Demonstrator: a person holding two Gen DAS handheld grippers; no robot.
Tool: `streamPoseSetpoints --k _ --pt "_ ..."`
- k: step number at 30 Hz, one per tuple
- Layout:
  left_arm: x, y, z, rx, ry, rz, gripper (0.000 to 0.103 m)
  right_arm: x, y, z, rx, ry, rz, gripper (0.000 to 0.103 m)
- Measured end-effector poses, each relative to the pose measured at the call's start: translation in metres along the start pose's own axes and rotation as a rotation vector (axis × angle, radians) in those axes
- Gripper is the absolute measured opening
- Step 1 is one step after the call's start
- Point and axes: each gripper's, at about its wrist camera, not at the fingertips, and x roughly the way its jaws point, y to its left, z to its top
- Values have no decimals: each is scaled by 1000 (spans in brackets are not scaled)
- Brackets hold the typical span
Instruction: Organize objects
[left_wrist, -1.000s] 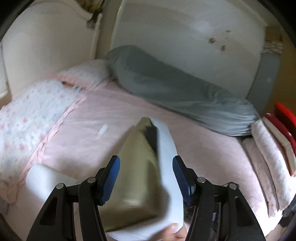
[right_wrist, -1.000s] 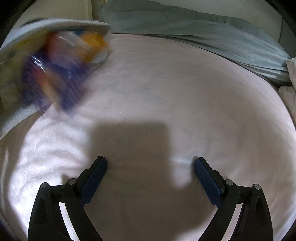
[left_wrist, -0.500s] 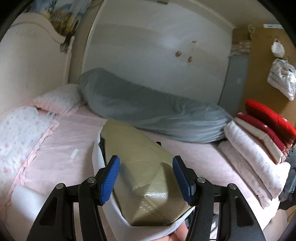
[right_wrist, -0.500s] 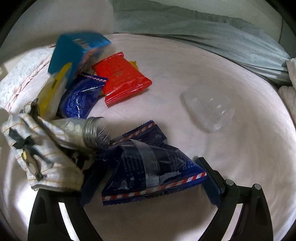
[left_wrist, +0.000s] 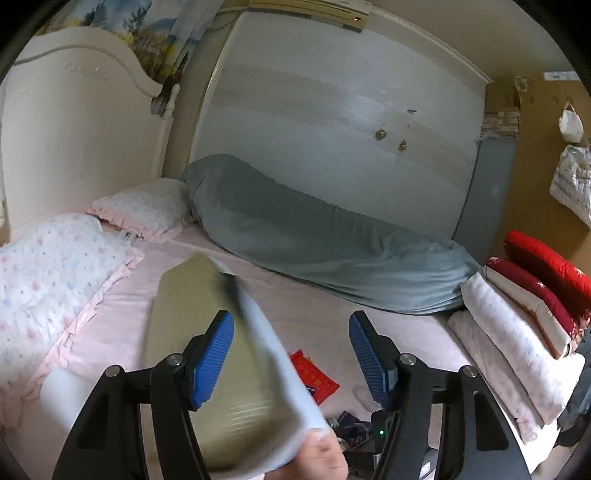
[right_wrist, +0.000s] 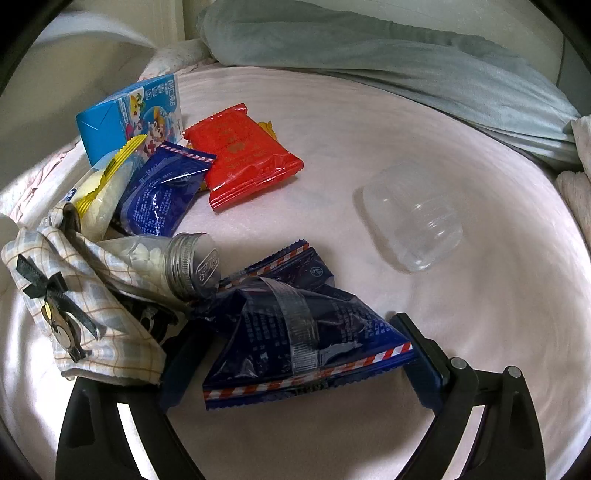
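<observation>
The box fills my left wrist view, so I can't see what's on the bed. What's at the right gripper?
Observer: A big dark blue packet lies between the right gripper's open fingers, not gripped.
Operator: Anything else within reach?
Observer: A clear plastic container lies alone on the pink sheet, farther right in that view.
Operator: And on the left?
Observer: A metal-capped bottle lies on its side, touching a plaid pouch.
</observation>
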Motion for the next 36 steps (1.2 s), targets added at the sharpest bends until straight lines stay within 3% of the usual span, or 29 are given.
streamPoseSetpoints --k 9,25,36 --pt "9 2 -3 14 49 38 62 0 0 0 0 0 0 95" --pt "40 17 -17 10 215 154 62 0 -1 -1 -1 0 0 95" --pt "50 19 -21 13 240 178 62 0 -1 -1 -1 0 1 95"
